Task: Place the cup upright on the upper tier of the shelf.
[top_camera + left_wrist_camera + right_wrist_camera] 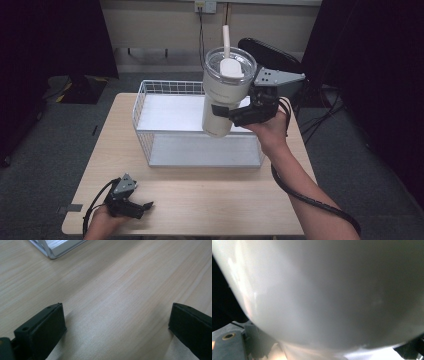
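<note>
Wooden table (pixel 200 200), tumbler (pixel 222 95) apparently above basket (pixel 145 112)

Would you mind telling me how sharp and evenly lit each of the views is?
High view: tumbler sharp, room edges dark. Left gripper view: table soft, pale glare at centre. Right gripper view: tumbler too close, a blurred grey-white surface.

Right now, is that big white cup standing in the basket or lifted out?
Lifted out: the right gripper holds the cup upright in the air above the wire basket.
</note>
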Tool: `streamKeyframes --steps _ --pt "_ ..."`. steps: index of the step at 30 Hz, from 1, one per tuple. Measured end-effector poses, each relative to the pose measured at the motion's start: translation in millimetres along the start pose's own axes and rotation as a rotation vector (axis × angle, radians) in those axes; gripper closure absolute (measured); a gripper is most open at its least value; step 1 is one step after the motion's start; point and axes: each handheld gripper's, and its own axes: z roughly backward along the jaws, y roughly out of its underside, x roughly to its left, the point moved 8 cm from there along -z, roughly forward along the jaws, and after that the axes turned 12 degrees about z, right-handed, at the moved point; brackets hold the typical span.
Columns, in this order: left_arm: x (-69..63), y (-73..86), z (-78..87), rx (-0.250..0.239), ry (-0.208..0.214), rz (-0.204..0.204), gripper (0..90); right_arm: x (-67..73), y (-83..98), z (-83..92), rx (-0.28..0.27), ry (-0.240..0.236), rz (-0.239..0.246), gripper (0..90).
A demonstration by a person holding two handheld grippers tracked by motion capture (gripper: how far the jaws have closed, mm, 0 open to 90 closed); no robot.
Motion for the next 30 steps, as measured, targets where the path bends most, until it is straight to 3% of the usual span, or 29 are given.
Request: streamKeyframes --steps 17,30 --pt "-0.1 0.1 0.1 0.001 0.001 0.0 0.0 -15.1 -2.3 -14.5 -0.011 0.063 -0.006 10.4" --pt "-0.1 0.1 0.1 0.002 0.001 0.0 0.0 -25.0 2.9 -30.9 0.017 0.101 -0.01 10.4"
